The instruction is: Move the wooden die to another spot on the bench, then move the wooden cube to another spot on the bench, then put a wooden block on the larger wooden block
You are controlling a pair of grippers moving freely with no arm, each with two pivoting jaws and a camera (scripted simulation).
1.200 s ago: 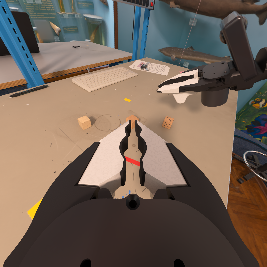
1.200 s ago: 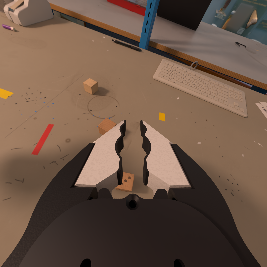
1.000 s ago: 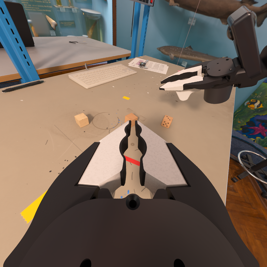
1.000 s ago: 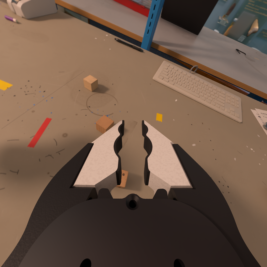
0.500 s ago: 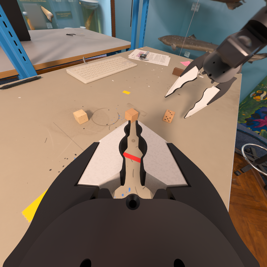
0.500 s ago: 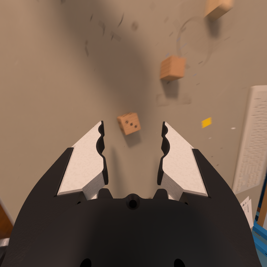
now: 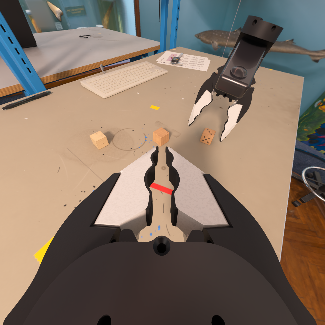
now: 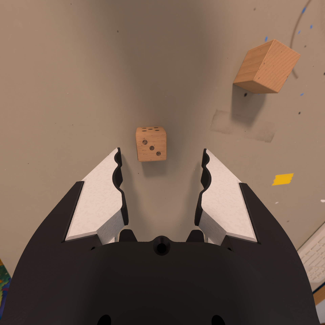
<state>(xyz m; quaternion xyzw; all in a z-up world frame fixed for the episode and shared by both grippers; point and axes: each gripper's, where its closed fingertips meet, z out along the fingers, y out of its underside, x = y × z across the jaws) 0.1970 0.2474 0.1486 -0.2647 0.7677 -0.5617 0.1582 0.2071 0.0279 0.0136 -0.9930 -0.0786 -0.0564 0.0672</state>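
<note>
The wooden die lies on the tan bench just ahead of my right gripper. That gripper is open, empty and points steeply down, its fingertips to either side of the die and not touching it. In the left wrist view the right gripper hangs over the die. An orange-brown wooden cube stands just past my left gripper, which is shut and empty above the bench. The cube also shows in the right wrist view. A paler wooden block sits farther left.
A white keyboard, papers and a black pen lie at the back of the bench. Yellow tape and red tape mark its top. The bench's right edge drops to a wooden floor.
The right gripper has turned from level to pointing down, opened wide and come down over the die. The left gripper has barely moved. The blocks have stayed put.
</note>
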